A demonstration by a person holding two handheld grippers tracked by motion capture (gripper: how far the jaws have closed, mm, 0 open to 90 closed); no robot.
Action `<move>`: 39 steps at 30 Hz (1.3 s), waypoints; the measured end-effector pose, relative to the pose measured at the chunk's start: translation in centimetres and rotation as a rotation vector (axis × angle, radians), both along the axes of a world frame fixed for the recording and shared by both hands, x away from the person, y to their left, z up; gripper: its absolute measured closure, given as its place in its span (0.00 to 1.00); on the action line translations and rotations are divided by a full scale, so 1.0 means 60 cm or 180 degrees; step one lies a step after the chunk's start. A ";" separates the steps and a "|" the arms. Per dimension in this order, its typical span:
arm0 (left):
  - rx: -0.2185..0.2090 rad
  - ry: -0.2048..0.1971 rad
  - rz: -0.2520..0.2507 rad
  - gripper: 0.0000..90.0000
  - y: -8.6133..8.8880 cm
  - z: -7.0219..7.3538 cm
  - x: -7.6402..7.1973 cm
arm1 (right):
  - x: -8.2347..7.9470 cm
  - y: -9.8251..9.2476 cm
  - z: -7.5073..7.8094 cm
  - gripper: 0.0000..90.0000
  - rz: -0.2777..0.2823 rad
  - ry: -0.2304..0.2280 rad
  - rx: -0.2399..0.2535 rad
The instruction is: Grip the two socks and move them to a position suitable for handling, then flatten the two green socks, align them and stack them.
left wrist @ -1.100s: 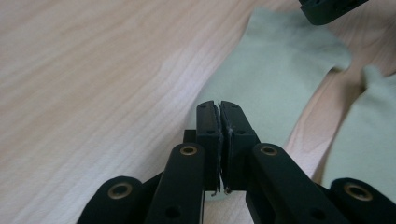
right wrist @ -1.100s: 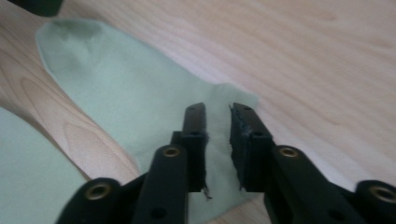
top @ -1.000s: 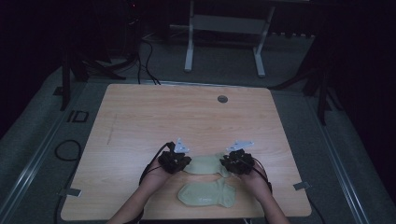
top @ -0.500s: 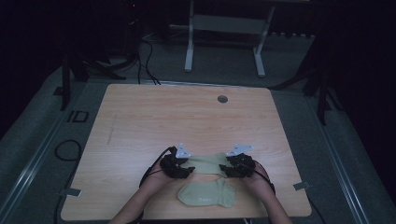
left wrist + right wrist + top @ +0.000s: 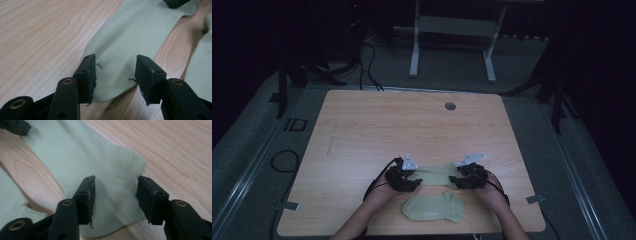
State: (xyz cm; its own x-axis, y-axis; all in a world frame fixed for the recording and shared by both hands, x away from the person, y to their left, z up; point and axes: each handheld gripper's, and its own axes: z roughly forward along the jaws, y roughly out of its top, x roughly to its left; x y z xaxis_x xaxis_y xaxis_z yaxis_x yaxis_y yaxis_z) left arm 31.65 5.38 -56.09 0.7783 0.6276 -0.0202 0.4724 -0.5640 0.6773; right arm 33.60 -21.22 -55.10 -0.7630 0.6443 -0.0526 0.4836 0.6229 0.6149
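High view: overhead from person's side, facing forward-down, far; whole table (image 5: 362, 130) in frame. Both gripper views: low, close, along jaws. All three share upper sock (image 5: 435, 174) (image 5: 130, 42) (image 5: 82, 157), lower centre of high view.

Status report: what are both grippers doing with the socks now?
Left gripper open, jaws either side of far sock end. Right gripper open at its other end. Near sock flat, untouched. Nothing in the way.

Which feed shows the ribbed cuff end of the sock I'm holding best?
The right gripper view: the far sock's ribbed cuff end lies flat between the open right gripper. The left gripper view shows its other, smooth end between the open left gripper. The high view shows it small and dim.
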 end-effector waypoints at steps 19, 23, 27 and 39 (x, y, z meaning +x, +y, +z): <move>-0.0300 0.0056 0.0102 0.31 0.024 0.065 -0.026 | -0.019 0.000 0.063 0.27 -0.0100 -0.0102 0.0423; -0.0286 0.0029 0.0150 0.23 0.035 0.071 -0.038 | -0.025 -0.016 0.070 0.17 -0.0209 -0.0154 0.0556; -0.0281 0.0004 0.0147 0.21 0.041 0.076 -0.052 | -0.037 -0.027 0.080 0.26 -0.0200 -0.0204 0.0551; -0.0232 0.0078 0.0046 0.21 0.042 0.077 -0.089 | -0.093 -0.045 0.099 0.43 -0.0006 -0.0129 0.0548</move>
